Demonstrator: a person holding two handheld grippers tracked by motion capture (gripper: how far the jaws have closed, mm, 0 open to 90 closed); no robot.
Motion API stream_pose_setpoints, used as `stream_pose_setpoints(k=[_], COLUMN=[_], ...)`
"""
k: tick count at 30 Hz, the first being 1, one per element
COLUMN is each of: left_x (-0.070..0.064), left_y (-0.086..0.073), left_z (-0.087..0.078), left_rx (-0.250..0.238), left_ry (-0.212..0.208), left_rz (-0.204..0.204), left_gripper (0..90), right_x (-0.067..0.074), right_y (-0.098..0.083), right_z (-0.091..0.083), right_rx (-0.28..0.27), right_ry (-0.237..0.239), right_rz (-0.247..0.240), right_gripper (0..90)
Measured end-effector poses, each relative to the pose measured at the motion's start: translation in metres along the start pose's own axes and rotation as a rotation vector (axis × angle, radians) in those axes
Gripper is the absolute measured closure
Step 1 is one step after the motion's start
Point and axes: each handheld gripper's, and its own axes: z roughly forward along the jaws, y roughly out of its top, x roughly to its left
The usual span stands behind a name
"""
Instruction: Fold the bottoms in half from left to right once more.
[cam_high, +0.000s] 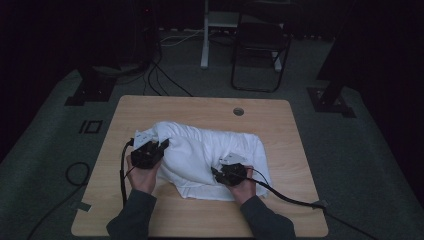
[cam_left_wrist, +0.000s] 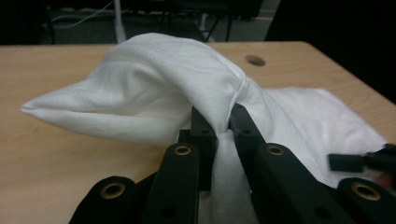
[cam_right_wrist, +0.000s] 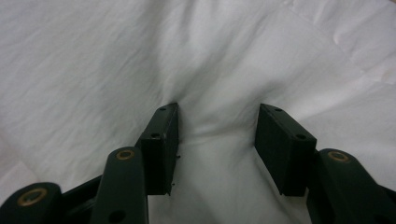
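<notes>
So my left gripper has its fingers pinching a fold of the crumpled white cotton cloth, raised off the pale wooden worktop. My right gripper rests on it, fingers spread, gripping nothing. I judge most of the folding is left.

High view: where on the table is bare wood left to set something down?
Bare wood runs along the table far edge around the round hole, down the left side, and along the near edge between the sleeves. The middle is crowded: the white cloth, left claw and right claw.
</notes>
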Motion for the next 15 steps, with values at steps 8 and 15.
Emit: stream_pose_setpoints(k=[8,15], left_x=[-0.018,-0.021], left_y=[0.019,0.026], left_z=[0.000,0.000], left_rx=[-0.036,-0.045], left_ry=[-0.030,-0.036], left_rz=[0.037,0.051], left_gripper=[83.7,83.7], right_x=[0.005,0.014], right_y=[0.007,0.022], right_z=[0.007,0.022], right_rx=[0.017,0.027], right_ry=[-0.009,0.055], right_rz=[-0.013,-0.021], right_gripper=[50.8,49.2])
